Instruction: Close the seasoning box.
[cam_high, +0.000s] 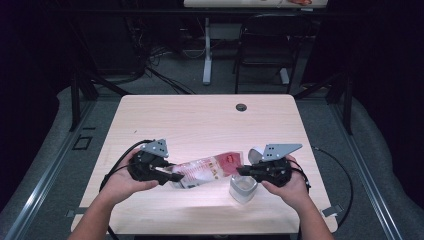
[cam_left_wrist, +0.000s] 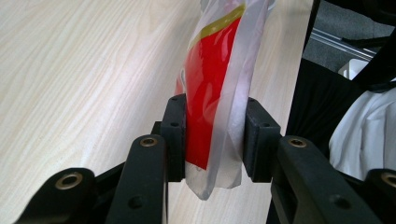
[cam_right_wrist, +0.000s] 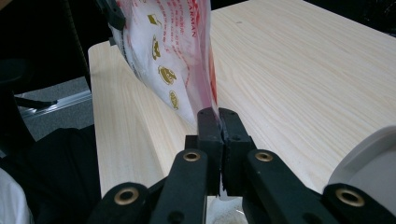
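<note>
both tongs, left (cam_high: 176, 176) and right (cam_high: 240, 171), pinch opposite ends of the pouch (cam_high: 207, 170) over the tabletop (cam_high: 200, 120); uneven pulling could slip it loose beside the cup (cam_high: 243, 189).

I see the plastic pouch (cam_high: 207, 170) stretched lengthwise above the table, lifted clear of the wood, clear film with a red printed panel, a yellow band and small gold emblems. One end sits clamped at my left, the other pinched thin at my right, above the small clear cup (cam_high: 243, 189).
</note>
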